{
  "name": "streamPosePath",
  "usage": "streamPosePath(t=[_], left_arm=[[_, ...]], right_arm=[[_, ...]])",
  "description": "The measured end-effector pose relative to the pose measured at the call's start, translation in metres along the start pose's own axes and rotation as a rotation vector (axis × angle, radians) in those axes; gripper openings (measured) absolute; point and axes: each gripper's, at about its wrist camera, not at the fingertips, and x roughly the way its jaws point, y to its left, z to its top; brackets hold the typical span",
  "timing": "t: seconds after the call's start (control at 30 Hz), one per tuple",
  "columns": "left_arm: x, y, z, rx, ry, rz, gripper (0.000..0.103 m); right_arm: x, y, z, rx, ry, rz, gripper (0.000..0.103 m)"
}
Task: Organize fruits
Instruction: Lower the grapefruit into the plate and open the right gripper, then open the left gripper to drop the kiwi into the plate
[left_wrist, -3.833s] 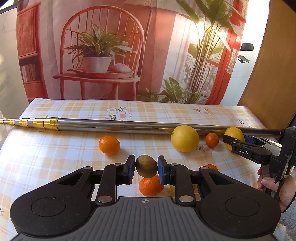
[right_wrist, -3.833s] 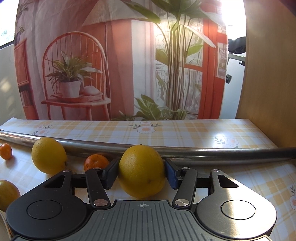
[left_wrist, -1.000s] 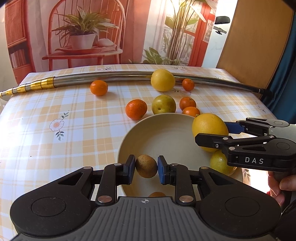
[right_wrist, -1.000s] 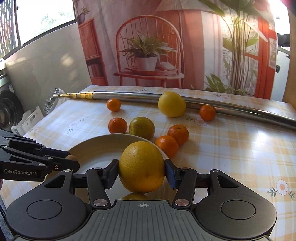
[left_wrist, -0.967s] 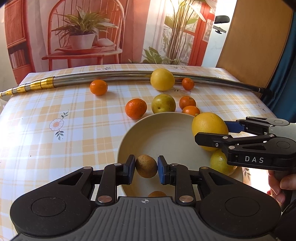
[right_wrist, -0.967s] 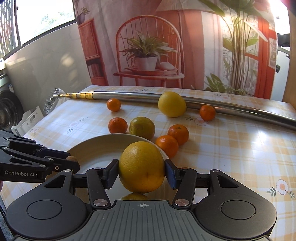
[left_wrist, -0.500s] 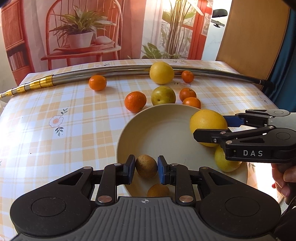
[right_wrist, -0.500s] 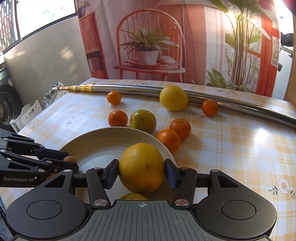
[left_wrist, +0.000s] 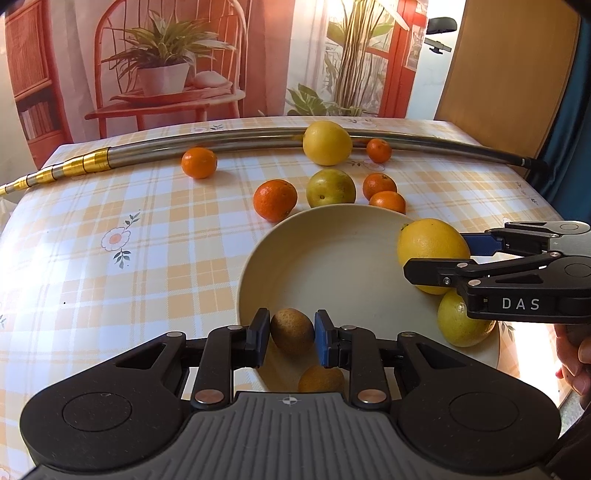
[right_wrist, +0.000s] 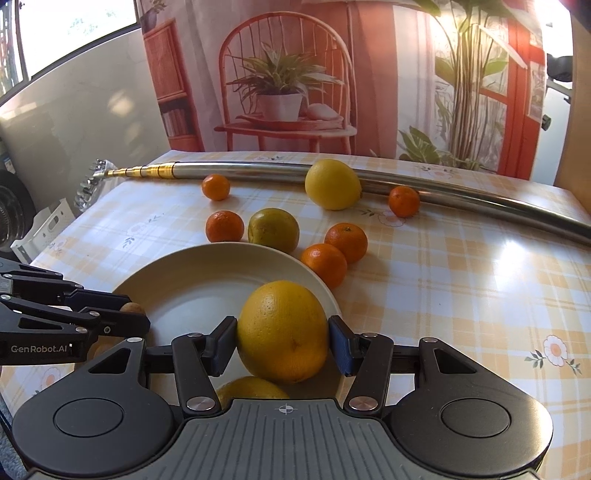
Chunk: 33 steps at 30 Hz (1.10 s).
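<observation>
Both grippers have descended over the bowl (left_wrist: 258, 258): left gripper (left_wrist: 291, 332) grasping kiwi (left_wrist: 291, 330), right gripper (right_wrist: 282, 339) grasping orange (right_wrist: 282, 328). Release is next.

The left gripper (left_wrist: 288, 338) is closed tight and held low; the right gripper (right_wrist: 282, 345) is closed too.

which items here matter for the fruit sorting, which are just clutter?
Job:
round cream bowl
small brown kiwi in left claw
large yellow-orange citrus in right claw
loose small orange mandarins

Clutter:
long metal telescopic pole
checked yellow tablecloth
</observation>
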Motion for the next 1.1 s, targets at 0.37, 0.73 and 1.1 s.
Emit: streamPosePath(t=[0.37,0.73,1.1], left_arm=[[-0.002,-0.001,-0.003,-0.002,-0.007,0.018,0.028],[-0.006,-0.002,-0.004,-0.010,-0.020,0.026,0.029],[-0.012,-0.004,-0.004,-0.001,-0.059,0.015,0.043]], right_arm=[[-0.009,0.006,-0.004,-0.015,-0.070,-0.035,0.051],[-0.011,-0.002,-0.007,0.046,-0.101,-0.058,0.065],[-0.014,-0.001,-0.007,0.062,-0.123,-0.049,0.071]])
